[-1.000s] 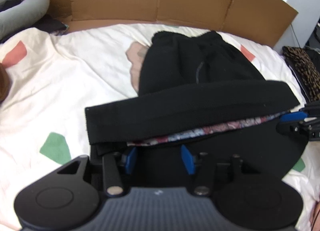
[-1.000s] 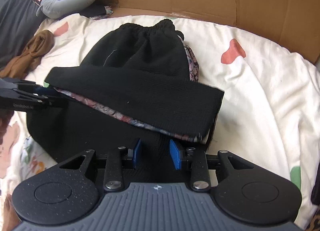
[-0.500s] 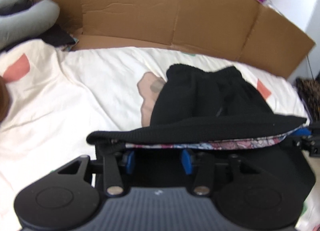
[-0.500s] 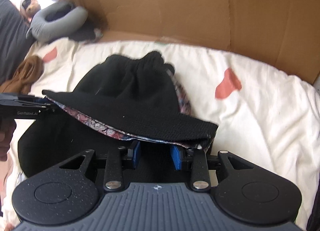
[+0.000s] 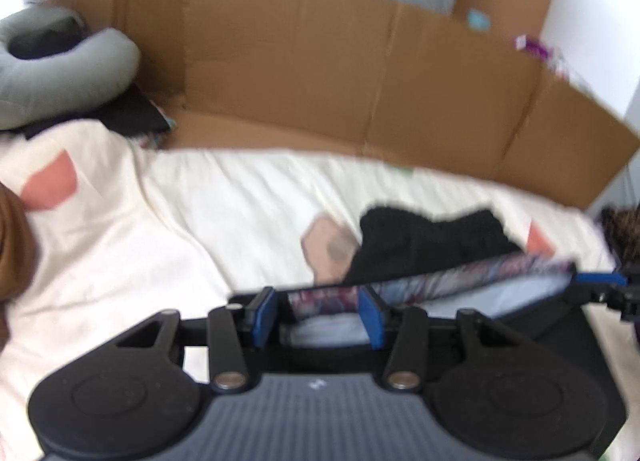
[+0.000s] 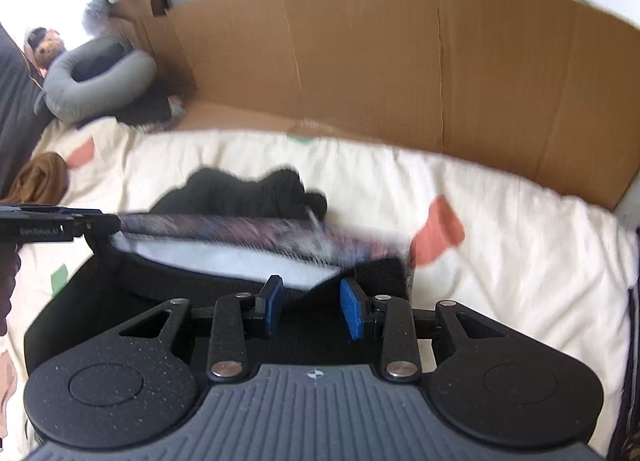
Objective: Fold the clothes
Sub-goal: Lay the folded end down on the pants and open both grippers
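— Where is the black garment?

— On the cream sheet. Its patterned hem is lifted up, stretched between my two grippers.

— Are they holding it?

— My left gripper looks closed on the hem. My right gripper has its blue pads apart; I cannot tell if it grips.

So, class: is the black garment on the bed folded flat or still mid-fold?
Mid-fold. The black garment's patterned hem is raised off the bed, stretched between the left gripper and right gripper.
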`<state>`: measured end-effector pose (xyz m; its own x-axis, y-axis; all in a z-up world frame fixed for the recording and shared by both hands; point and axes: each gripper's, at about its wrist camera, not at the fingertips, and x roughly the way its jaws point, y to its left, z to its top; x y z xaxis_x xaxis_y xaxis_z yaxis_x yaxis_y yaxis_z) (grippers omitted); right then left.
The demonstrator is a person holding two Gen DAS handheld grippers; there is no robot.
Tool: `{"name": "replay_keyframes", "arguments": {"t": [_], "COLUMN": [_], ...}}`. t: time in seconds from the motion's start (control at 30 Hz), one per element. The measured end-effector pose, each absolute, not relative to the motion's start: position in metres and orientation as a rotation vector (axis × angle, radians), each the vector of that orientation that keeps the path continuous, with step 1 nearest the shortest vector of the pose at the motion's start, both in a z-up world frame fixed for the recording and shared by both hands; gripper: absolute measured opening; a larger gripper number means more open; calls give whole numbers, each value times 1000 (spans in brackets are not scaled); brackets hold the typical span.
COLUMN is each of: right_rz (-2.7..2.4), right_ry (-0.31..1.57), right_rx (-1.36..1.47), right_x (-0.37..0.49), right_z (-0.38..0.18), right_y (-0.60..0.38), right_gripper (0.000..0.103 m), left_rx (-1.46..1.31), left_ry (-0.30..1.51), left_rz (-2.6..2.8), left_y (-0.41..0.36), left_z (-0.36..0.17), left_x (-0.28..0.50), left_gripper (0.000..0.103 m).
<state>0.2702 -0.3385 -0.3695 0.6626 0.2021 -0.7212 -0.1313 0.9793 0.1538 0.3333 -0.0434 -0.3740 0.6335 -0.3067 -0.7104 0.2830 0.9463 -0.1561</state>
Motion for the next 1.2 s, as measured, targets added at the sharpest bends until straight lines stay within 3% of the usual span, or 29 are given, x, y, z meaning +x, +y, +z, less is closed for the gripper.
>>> {"name": "replay_keyframes", "arguments": {"t": [0.2,0.53,0.7,0.87,1.07,1.2], "right_rz": [167,139,144,156,167,161], "right_ry": [785,847,878,900,911,911], "right_rx": [121,121,117,107,147,195], "right_x": [259,248,256,265,279,288], "right_z": [-353,-376,-384,-392,-399,-402], "right_y": [-355,-371,-371,-368,-372,-377], "right_gripper": [39,40,41,49,49,49], "left_rx": [-33,35,87,92,75,75], "left_ry": [786,827,851,874,866,860], "left_rz": [-341,-358,-356,-349,-359,-372], "left_y": [-28,-17,-20,-21,-24,-26], "left_z": [-361,-383,-399,-415,-421,-422], "left_x": [316,299,307,324,336,339], "left_gripper": [50,52,52,52,52,46]}}
